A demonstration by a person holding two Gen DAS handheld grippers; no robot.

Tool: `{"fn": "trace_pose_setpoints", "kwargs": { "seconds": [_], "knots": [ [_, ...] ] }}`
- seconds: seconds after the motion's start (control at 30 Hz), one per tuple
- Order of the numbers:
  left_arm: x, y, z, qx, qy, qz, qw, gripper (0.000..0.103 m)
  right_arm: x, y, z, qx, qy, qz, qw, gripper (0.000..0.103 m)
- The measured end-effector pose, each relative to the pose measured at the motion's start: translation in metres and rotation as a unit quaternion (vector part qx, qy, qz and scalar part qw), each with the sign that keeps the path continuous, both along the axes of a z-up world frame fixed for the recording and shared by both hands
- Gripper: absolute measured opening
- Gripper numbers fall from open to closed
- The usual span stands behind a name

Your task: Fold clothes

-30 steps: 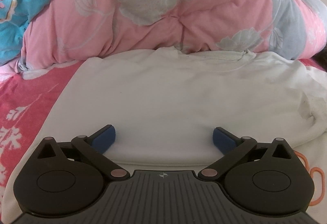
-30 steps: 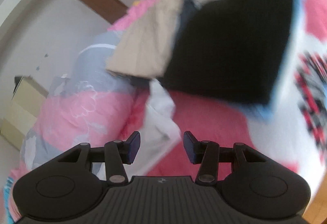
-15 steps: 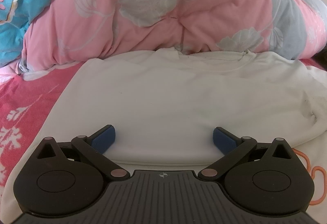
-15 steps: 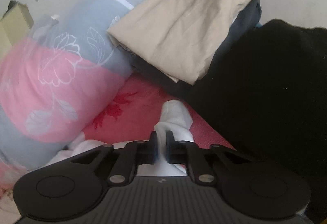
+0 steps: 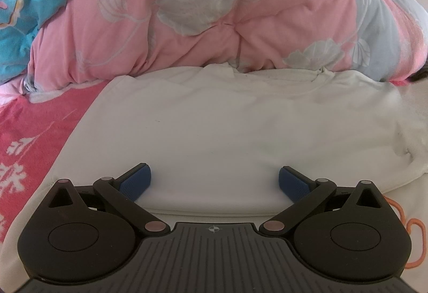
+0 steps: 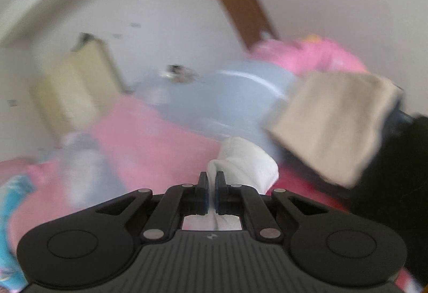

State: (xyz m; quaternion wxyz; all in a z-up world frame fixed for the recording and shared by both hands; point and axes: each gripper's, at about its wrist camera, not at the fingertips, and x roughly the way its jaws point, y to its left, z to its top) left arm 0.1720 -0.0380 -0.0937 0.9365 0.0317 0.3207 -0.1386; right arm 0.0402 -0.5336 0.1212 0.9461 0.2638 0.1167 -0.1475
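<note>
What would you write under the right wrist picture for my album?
The right gripper, fingers shut on a bunched piece of white shirt, lifts it above the bed, with a folded beige cloth nearby.

One white cotton shirt lies spread at centre. One pink floral quilt fills twelve o'clock, one turquoise patterned quilt at ten. Right view, blurred: one beige folded garment at three o'clock, one black garment beside it.
</note>
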Motion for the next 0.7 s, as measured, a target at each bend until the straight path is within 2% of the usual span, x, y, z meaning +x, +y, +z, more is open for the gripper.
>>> {"fn": "trace_pose_setpoints", "kwargs": {
  "seconds": [0.13, 0.27, 0.4, 0.47, 0.53, 0.6, 0.7],
  "knots": [
    [0.0, 0.001, 0.0, -0.002, 0.0, 0.0, 1.0, 0.103, 0.016, 0.061, 0.043, -0.02, -0.04, 0.073, 0.996, 0.004],
    [0.001, 0.002, 0.0, -0.007, 0.0, -0.001, 1.0, 0.103, 0.04, 0.126, 0.06, -0.028, -0.047, 0.147, 0.988, 0.004],
    [0.0, 0.005, 0.001, -0.018, 0.001, -0.001, 0.9998, 0.103, 0.07, 0.19, 0.037, -0.015, -0.024, 0.205, 0.978, 0.005],
    [-0.001, 0.008, 0.002, -0.023, 0.002, -0.001, 0.9997, 0.103, 0.083, 0.219, 0.01, 0.006, -0.006, 0.247, 0.969, 0.007],
    [-0.005, 0.011, 0.004, -0.031, 0.001, -0.001, 0.9995, 0.103, 0.09, 0.245, -0.02, 0.032, 0.02, 0.288, 0.957, 0.015],
    [-0.009, 0.016, 0.006, -0.039, 0.001, -0.002, 0.9992, 0.103, 0.088, 0.262, -0.042, 0.029, 0.038, 0.315, 0.948, 0.025],
    [-0.016, 0.023, 0.008, -0.049, 0.004, -0.004, 0.9988, 0.103, 0.07, 0.264, -0.053, 0.002, 0.036, 0.312, 0.95, 0.028]
  ]
}}
